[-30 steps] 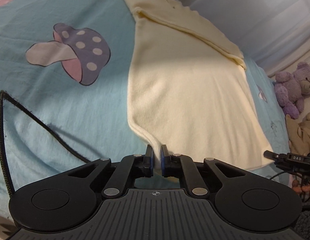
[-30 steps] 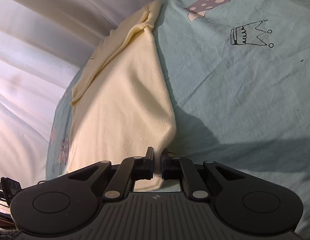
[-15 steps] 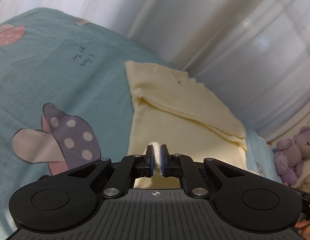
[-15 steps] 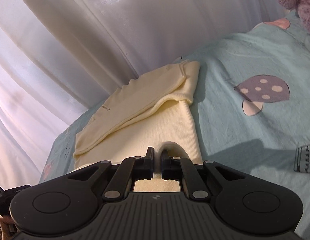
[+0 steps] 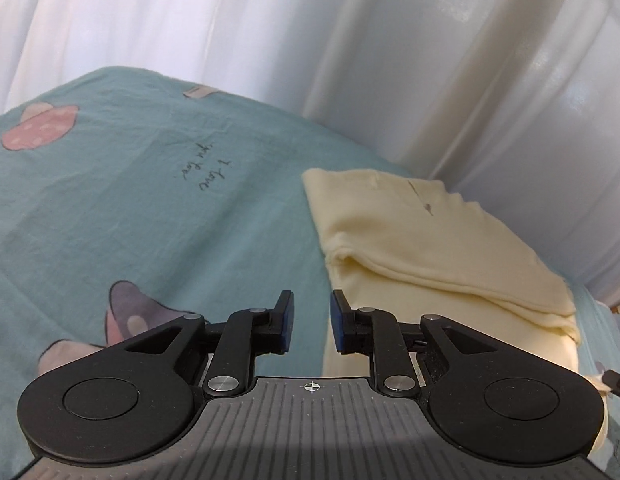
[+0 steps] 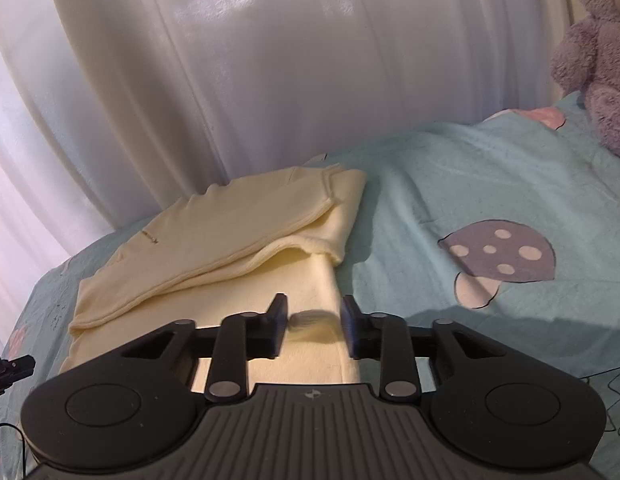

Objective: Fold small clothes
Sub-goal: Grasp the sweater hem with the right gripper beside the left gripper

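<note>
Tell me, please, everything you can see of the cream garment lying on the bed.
The cream garment is a soft, fine-knit piece, pale yellow-cream, lying flat on the teal printed bedsheet close to the white curtain. Its far part is folded over the near part, leaving a thick layered edge across the middle. A small dark mark shows on the upper layer. A blurred bit of its near edge sits between the opening jaws of the right hand-held gripper, no longer pinched.

pale yellow knit garment point(image 5: 438, 248) point(image 6: 237, 240), folded, top flap doubled over lower layer, lying flat on teal bedsheet point(image 5: 149, 200) point(image 6: 490, 184), near curtain point(image 5: 350, 40).
</note>
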`<control>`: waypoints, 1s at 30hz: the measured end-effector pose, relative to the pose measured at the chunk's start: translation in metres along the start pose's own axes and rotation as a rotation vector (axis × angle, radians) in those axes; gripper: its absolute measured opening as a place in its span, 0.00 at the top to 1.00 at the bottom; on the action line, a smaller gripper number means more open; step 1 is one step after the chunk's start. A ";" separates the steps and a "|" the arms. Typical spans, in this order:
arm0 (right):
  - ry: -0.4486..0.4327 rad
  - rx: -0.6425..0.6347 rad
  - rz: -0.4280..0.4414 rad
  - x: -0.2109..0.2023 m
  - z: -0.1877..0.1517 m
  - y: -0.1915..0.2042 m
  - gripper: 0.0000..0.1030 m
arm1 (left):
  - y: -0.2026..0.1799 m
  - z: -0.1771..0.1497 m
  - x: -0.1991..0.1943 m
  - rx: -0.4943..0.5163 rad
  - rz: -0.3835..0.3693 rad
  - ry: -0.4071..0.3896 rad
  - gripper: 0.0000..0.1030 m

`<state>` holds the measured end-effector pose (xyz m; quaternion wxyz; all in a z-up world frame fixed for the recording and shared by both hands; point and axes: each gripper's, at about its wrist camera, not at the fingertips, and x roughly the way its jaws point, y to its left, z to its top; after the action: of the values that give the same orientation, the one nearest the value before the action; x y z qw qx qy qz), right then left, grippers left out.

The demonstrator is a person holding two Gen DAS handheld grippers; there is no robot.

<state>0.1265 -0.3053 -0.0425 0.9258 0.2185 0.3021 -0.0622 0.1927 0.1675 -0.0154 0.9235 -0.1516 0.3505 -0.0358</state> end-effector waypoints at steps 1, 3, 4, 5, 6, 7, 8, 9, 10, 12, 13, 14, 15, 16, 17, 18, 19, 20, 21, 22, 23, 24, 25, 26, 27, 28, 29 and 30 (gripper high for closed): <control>-0.025 0.017 0.009 -0.004 0.002 -0.005 0.58 | 0.003 0.000 0.000 -0.001 -0.007 0.003 0.78; -0.027 0.051 0.022 -0.006 0.007 -0.013 0.57 | 0.006 -0.001 0.004 0.004 -0.042 0.036 0.74; -0.011 0.054 0.022 -0.004 0.008 -0.016 0.57 | 0.005 -0.003 0.007 0.015 -0.053 0.053 0.70; 0.009 0.045 0.020 0.000 0.007 -0.017 0.58 | 0.003 -0.005 0.010 0.032 -0.058 0.068 0.68; 0.029 0.029 0.018 0.003 0.005 -0.017 0.57 | 0.001 -0.007 0.013 0.053 -0.059 0.083 0.67; 0.057 0.007 0.016 0.008 0.002 -0.015 0.57 | -0.004 -0.010 0.016 0.081 -0.060 0.097 0.67; 0.077 -0.007 0.018 0.011 -0.002 -0.014 0.57 | -0.010 -0.014 0.020 0.113 -0.063 0.108 0.67; 0.091 -0.014 0.022 0.014 -0.003 -0.013 0.58 | -0.014 -0.016 0.023 0.137 -0.068 0.115 0.67; 0.104 -0.020 0.027 0.017 -0.006 -0.011 0.58 | -0.019 -0.018 0.026 0.155 -0.075 0.120 0.67; 0.116 -0.025 0.028 0.021 -0.009 -0.009 0.58 | -0.026 -0.020 0.029 0.171 -0.086 0.129 0.69; 0.121 -0.028 0.028 0.023 -0.009 -0.008 0.59 | -0.029 -0.021 0.030 0.176 -0.085 0.131 0.69; 0.123 -0.034 0.027 0.024 -0.010 -0.006 0.59 | -0.032 -0.022 0.031 0.183 -0.085 0.129 0.72; 0.124 -0.043 0.025 0.026 -0.009 -0.004 0.59 | -0.034 -0.023 0.031 0.192 -0.082 0.125 0.76; 0.123 -0.051 0.022 0.027 -0.009 -0.002 0.59 | -0.036 -0.024 0.031 0.203 -0.082 0.119 0.84; 0.123 -0.060 0.019 0.029 -0.009 0.000 0.63 | -0.038 -0.024 0.031 0.212 -0.086 0.114 0.85; 0.129 -0.071 0.023 0.030 -0.009 0.002 0.70 | -0.039 -0.025 0.031 0.221 -0.093 0.111 0.85; 0.134 -0.079 0.024 0.032 -0.009 0.004 0.73 | -0.040 -0.024 0.031 0.231 -0.100 0.111 0.85; 0.135 -0.088 0.021 0.032 -0.010 0.005 0.79 | -0.042 -0.025 0.032 0.241 -0.106 0.114 0.86; 0.135 -0.105 0.022 0.032 -0.010 0.008 0.84 | -0.043 -0.025 0.033 0.249 -0.108 0.117 0.85; 0.131 -0.118 0.017 0.031 -0.011 0.011 0.85 | -0.043 -0.025 0.035 0.252 -0.105 0.124 0.85; 0.125 -0.128 0.012 0.030 -0.011 0.013 0.85 | -0.043 -0.025 0.036 0.251 -0.101 0.132 0.83; 0.121 -0.138 0.017 0.028 -0.011 0.014 0.85 | -0.042 -0.026 0.038 0.244 -0.100 0.138 0.81; 0.123 -0.142 0.025 0.028 -0.010 0.016 0.85 | -0.040 -0.026 0.039 0.235 -0.108 0.145 0.75; 0.126 -0.145 0.027 0.028 -0.010 0.017 0.85 | -0.039 -0.026 0.040 0.228 -0.117 0.152 0.75; 0.129 -0.150 0.028 0.029 -0.010 0.017 0.85 | -0.038 -0.026 0.040 0.227 -0.127 0.158 0.75; 0.136 -0.156 0.029 0.030 -0.011 0.017 0.85 | -0.038 -0.026 0.041 0.232 -0.132 0.162 0.75; 0.144 -0.157 0.026 0.032 -0.011 0.017 0.84 | -0.039 -0.026 0.041 0.238 -0.132 0.165 0.75; 0.158 -0.154 0.023 0.035 -0.011 0.016 0.83 | -0.040 -0.026 0.041 0.245 -0.132 0.165 0.75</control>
<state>0.1526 -0.2855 -0.0649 0.9138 0.1544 0.3756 -0.0107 0.2084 0.1157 -0.0480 0.8988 -0.0571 0.4075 -0.1514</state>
